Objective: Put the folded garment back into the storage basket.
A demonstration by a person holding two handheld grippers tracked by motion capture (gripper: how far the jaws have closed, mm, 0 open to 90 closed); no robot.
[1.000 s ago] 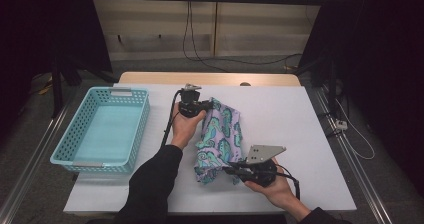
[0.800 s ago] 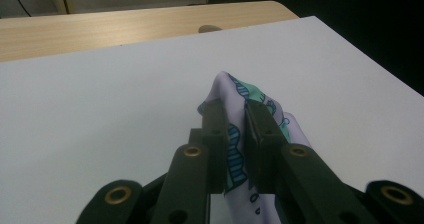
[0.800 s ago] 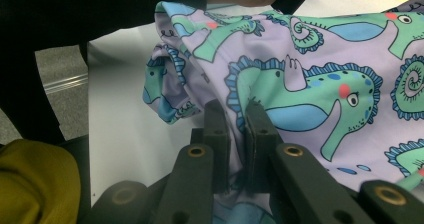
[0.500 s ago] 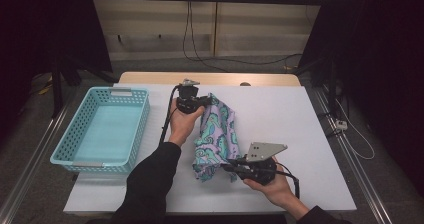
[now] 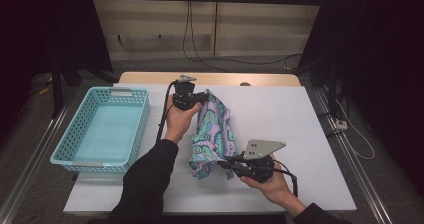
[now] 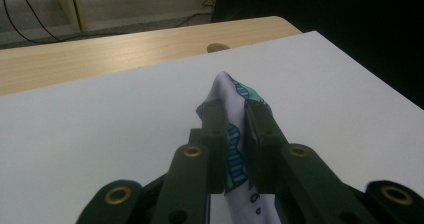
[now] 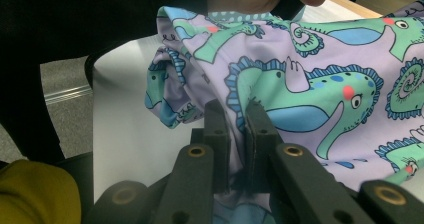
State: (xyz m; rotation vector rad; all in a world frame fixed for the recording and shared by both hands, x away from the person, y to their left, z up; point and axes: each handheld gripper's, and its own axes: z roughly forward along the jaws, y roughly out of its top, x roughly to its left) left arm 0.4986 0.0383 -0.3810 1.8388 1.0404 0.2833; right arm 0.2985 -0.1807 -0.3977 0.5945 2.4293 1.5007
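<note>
At the table's middle, the left gripper (image 5: 196,100) pinches the patterned cloth's (image 5: 214,134) far end and the right gripper (image 5: 226,165) its near end. Keeping both grips firm and level should spread it without sagging toward the basket (image 5: 131,134).

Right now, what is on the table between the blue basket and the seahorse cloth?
In the high view, the person's left hand and black sleeve lie between the light blue plastic basket and the purple seahorse-print cloth.
</note>
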